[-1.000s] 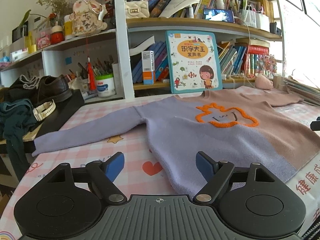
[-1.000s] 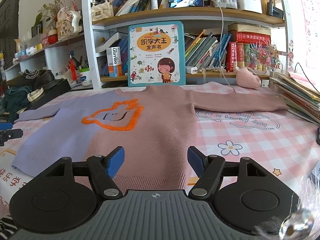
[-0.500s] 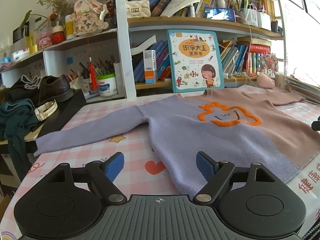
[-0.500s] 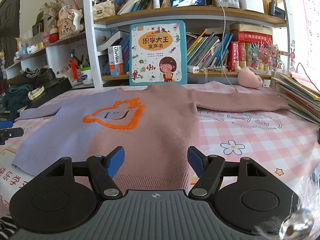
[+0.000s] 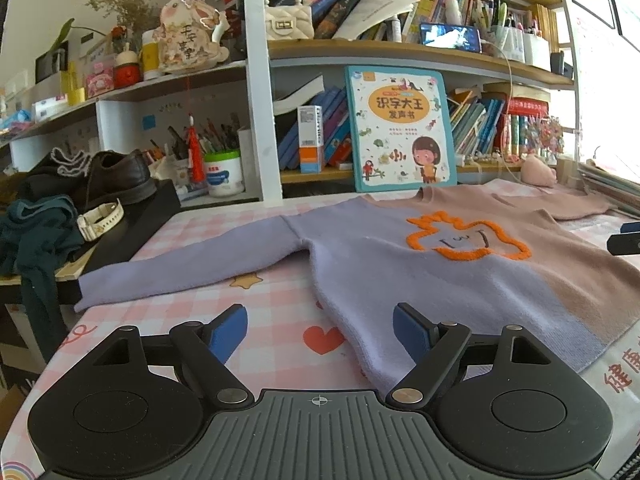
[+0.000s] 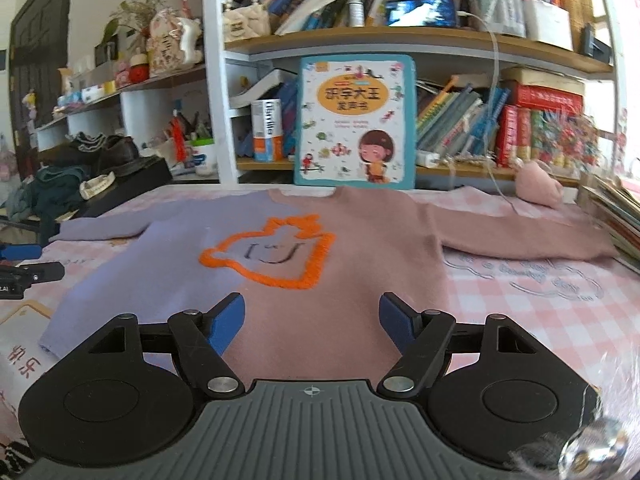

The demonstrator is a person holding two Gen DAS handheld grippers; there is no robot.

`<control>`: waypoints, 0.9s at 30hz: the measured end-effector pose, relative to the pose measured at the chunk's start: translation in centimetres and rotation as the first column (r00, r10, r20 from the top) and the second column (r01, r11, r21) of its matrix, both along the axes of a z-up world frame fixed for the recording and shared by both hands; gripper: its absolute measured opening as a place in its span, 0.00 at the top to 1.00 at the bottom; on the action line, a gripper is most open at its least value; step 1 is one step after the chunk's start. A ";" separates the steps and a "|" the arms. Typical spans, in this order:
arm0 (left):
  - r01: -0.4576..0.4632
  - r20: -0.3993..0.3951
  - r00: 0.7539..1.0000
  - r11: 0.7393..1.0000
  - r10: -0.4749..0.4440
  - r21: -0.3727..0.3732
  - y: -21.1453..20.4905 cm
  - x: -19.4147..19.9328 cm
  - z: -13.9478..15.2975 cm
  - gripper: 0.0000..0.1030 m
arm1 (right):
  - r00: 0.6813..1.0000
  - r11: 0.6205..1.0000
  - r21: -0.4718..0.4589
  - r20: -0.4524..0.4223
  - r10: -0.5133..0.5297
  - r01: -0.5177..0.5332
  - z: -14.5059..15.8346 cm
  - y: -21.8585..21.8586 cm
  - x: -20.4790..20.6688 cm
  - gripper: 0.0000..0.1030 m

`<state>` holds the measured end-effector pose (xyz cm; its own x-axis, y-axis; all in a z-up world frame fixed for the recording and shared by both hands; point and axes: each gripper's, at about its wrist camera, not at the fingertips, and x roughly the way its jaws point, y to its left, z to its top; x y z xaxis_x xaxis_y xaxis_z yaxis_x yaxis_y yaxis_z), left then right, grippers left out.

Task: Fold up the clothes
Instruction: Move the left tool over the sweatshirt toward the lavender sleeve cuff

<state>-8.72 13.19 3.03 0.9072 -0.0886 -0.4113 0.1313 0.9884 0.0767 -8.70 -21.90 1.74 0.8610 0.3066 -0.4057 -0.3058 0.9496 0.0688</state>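
Note:
A small sweater point(image 5: 400, 276) point(image 6: 352, 264), half lilac and half dusty pink with an orange outline on the chest, lies flat and face up on the pink checked tablecloth point(image 5: 192, 308), both sleeves spread out. My left gripper point(image 5: 320, 330) hovers open over the cloth at the sweater's lilac hem corner, with nothing between its blue pads. My right gripper point(image 6: 310, 322) hangs above the pink lower half, its jaws opening, nothing pinched between them. The tip of the left gripper point(image 6: 24, 264) shows at the left edge of the right wrist view.
A picture book point(image 5: 400, 128) leans upright against the crowded bookshelf just behind the sweater's collar. A black box with a shoe point(image 5: 116, 180), a watch and dark clothes stands at the left. A pink plush point(image 6: 538, 184) and stacked books point(image 6: 616, 216) sit at the right.
The right gripper has drifted sideways over the sweater, with slight blur in its view, and its jaws stand a little wider. The left gripper has stayed nearly still.

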 end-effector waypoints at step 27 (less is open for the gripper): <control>-0.137 -0.030 0.990 0.988 0.135 -0.075 4.9 1.1 -1.1 0.13 | 0.996 0.995 -0.057 -0.004 0.086 -0.086 0.4 6.1 4.1 0.23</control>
